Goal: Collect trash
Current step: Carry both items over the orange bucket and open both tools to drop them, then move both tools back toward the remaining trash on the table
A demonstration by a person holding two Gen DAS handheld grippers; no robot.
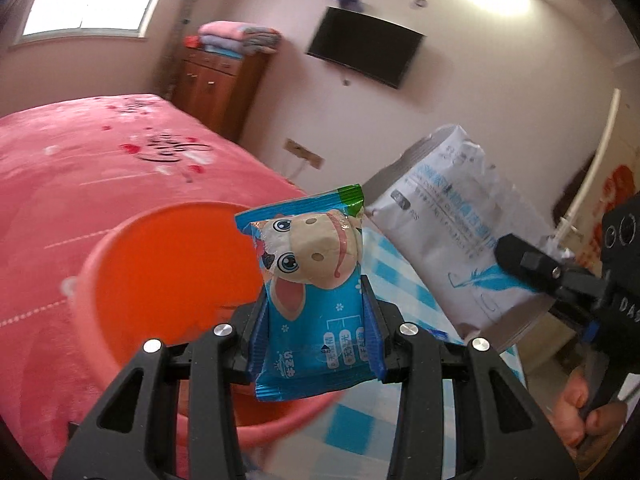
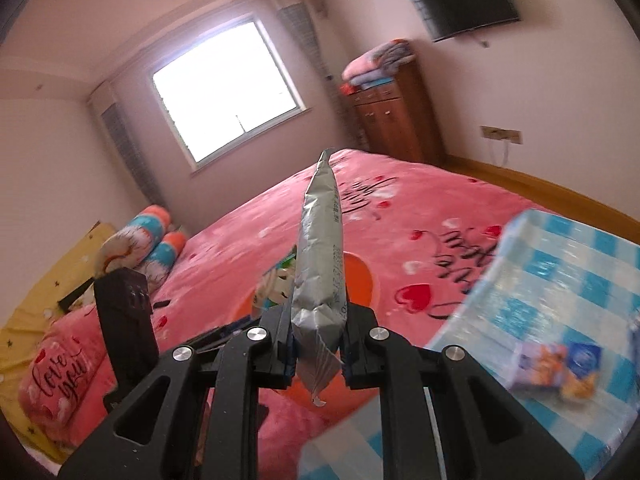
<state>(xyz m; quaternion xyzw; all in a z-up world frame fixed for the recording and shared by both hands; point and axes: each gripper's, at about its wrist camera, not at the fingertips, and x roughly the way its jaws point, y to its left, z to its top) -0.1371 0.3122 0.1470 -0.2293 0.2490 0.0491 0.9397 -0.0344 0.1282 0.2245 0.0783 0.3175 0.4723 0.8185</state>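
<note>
My left gripper (image 1: pixel 316 320) is shut on a blue snack wrapper (image 1: pixel 312 280) printed with a cartoon cow, held upright in front of an orange plastic basin (image 1: pixel 168 264). At the right of the left wrist view, my right gripper (image 1: pixel 516 264) is shut on a white and silver packet (image 1: pixel 444 216) with blue print, raised beside the wrapper. In the right wrist view that packet (image 2: pixel 322 248) stands edge-on between the jaws of the right gripper (image 2: pixel 318 340). Behind it show the orange basin (image 2: pixel 360 280) and part of the cow wrapper (image 2: pixel 276 284).
A pink bedspread (image 2: pixel 400 208) covers the bed behind the basin. A blue checked tablecloth (image 2: pixel 560 280) lies at the right with a small snack pack (image 2: pixel 560 368) on it. A wooden cabinet (image 1: pixel 220 88) and wall television (image 1: pixel 364 48) stand at the back. A hand (image 1: pixel 592 416) grips the right tool.
</note>
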